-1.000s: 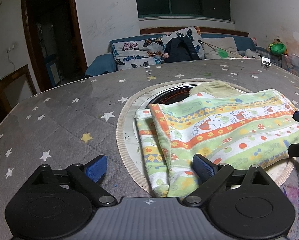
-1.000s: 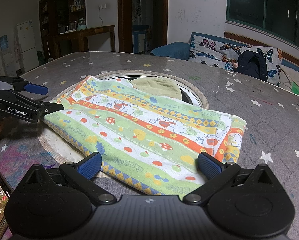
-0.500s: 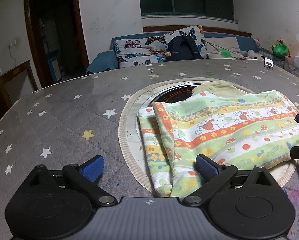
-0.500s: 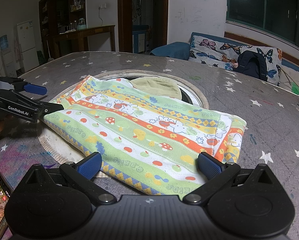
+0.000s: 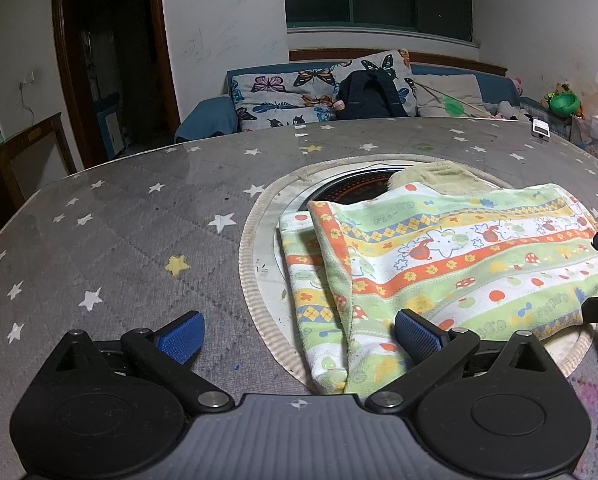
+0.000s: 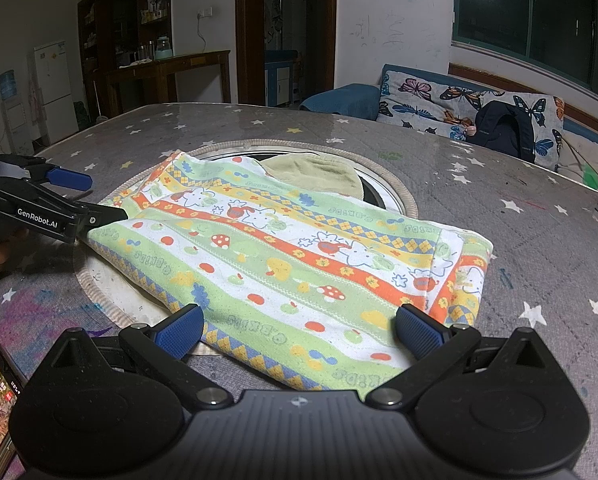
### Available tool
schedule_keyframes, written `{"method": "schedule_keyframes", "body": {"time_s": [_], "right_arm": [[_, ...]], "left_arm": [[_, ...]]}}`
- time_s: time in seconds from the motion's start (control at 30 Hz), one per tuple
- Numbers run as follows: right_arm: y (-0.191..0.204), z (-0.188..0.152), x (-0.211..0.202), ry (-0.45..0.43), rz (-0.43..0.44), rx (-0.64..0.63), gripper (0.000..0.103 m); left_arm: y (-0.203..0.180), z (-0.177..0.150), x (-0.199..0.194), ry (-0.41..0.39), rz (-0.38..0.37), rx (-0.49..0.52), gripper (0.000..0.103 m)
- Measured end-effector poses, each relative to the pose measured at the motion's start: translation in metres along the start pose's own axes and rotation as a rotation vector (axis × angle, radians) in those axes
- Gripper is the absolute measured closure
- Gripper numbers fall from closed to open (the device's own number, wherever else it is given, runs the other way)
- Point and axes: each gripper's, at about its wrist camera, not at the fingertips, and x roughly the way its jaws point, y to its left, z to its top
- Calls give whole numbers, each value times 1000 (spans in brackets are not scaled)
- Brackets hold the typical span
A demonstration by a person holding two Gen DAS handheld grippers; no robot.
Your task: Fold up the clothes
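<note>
You are holding both tools, left tool (image 5: 299, 336) and right tool (image 6: 299, 330), spread wide, pinching nothing. The patterned towel (image 6: 283, 256) is lying folded on the surface (image 5: 139, 240), over the round recess. If you are pinching only its top layer, the fold may be slipping open.

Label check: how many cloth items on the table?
2: striped green-orange cartoon-print cloth, folded, table centre; plain olive cloth behind it, partly covered. Others may be hidden.

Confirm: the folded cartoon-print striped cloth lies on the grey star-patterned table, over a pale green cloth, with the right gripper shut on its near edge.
No: the right gripper is open, its blue pads spread apart at the near edge, per the right wrist view. The cartoon-print striped cloth does lie on the grey star-patterned table, over the pale green cloth.
</note>
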Motion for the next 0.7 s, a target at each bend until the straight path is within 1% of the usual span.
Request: {"method": "schedule_keyframes", "body": {"time_s": [0.17, 0.53, 0.7], "right_arm": [[0, 0, 0, 0, 0, 0, 0], [0, 0, 0, 0, 0, 0, 0], [0, 0, 0, 0, 0, 0, 0]], "left_arm": [[0, 0, -1, 0, 1, -1, 0], [7, -1, 1, 16, -25, -44, 0], [7, -1, 0, 17, -26, -46, 0]]}}
